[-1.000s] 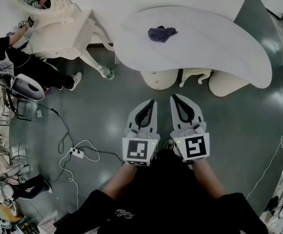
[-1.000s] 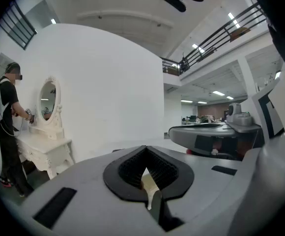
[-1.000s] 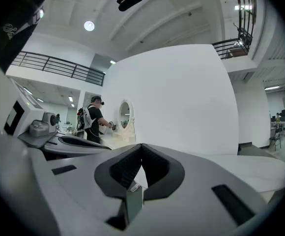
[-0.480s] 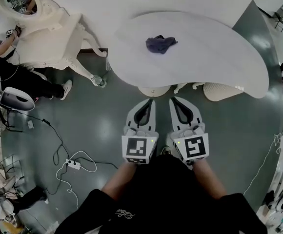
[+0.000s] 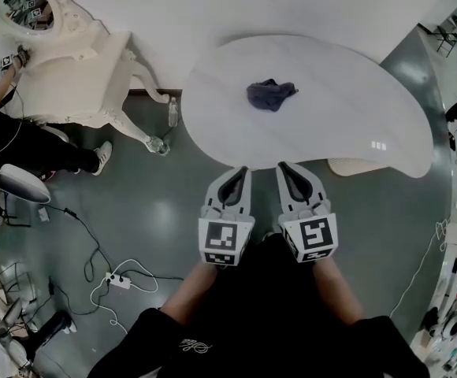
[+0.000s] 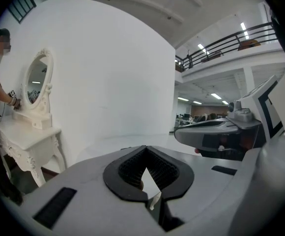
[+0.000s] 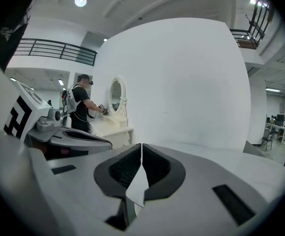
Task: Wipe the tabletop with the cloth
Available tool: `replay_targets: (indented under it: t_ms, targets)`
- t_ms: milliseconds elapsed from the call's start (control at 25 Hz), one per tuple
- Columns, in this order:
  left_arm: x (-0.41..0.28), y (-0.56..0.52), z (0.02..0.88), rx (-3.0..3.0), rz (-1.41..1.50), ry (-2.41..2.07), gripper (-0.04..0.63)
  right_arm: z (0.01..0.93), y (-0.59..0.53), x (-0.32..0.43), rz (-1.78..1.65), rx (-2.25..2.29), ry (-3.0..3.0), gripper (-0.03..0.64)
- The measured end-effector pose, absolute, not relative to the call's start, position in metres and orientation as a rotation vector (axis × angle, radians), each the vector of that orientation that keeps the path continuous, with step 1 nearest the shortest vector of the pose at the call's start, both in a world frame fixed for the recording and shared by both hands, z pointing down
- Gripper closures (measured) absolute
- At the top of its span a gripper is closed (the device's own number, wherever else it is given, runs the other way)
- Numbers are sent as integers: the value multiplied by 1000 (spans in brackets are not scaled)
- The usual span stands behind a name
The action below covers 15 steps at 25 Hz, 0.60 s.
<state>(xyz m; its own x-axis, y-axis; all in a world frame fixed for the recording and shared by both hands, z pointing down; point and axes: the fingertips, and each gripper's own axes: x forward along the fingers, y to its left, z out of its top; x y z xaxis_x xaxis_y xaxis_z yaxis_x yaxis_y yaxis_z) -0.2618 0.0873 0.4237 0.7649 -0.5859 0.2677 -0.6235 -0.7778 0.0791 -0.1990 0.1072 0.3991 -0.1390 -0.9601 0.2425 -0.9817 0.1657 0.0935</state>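
Under me lies grey-green floor [image 5: 150, 203] with a power strip [image 5: 119, 280] off to my left. Next comes the curved white tabletop [image 5: 354, 116], the dark cloth [image 5: 270, 94] crumpled near its middle, and a white dressing table [image 5: 87, 69] by the far wall. I hold the left gripper [image 5: 240, 170] and right gripper [image 5: 285, 166] side by side, pointing forward at the table's near edge, well short of the cloth, both with jaws closed on nothing.
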Motion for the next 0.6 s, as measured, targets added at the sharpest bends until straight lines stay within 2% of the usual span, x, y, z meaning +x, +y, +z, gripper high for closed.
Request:
replay_targets:
  t_ms: [400,440,480,600]
  targets:
    - [-246,13,462,2712,446,-986,592,438,13,-186,265,1709,-2273,595]
    - [-243,5,467,2703,461,-989,592,444,4,-184,285,1678,-2286,515]
    - [-239,-3,471,2697,476,-992,592,450,-4,-181,308,1643,-2298,469]
    - [-231,-35,478,2685,538,-1010,592,464,-32,-172,306,1530,-2298,438]
